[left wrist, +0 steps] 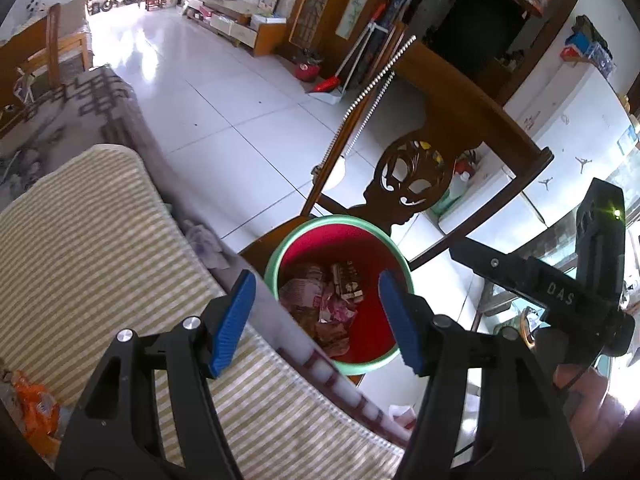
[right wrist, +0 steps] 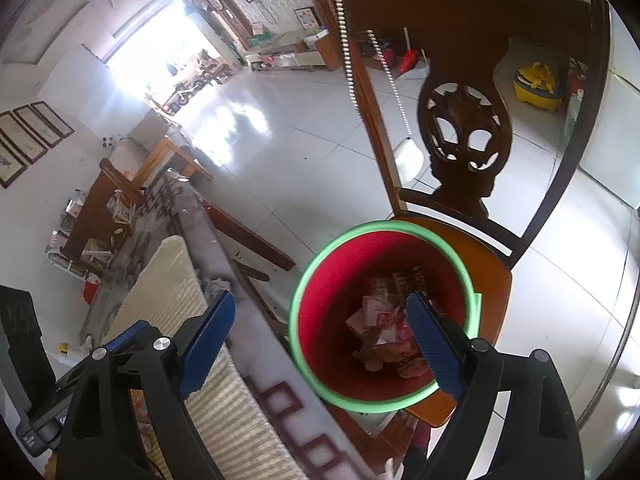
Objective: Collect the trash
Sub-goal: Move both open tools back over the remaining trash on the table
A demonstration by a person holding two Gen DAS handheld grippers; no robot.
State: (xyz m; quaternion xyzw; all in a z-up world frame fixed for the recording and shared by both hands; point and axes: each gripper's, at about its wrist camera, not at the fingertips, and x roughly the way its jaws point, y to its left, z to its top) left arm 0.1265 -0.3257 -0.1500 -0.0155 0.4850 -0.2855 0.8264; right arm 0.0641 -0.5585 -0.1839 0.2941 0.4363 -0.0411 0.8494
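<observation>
A red bin with a green rim point(left wrist: 372, 320) stands on a wooden chair seat; it also shows in the right wrist view point(right wrist: 336, 320). Crumpled wrappers point(left wrist: 320, 300) lie inside it, also seen in the right wrist view point(right wrist: 384, 328). My left gripper point(left wrist: 316, 320) is open and empty, above the bin and the table edge. My right gripper point(right wrist: 320, 340) is open and empty, over the bin's near rim. The right gripper's body point(left wrist: 560, 292) shows at the right of the left wrist view. An orange wrapper point(left wrist: 36, 408) lies on the table at the far left.
A striped yellow mat point(left wrist: 100, 260) lies on a patterned tablecloth point(left wrist: 80, 112). A crumpled tissue point(left wrist: 208, 244) rests near the cloth's edge. The carved wooden chair back point(left wrist: 416, 172) rises behind the bin. White tile floor point(left wrist: 220, 92) lies beyond, with a broom and dustpan point(left wrist: 332, 88).
</observation>
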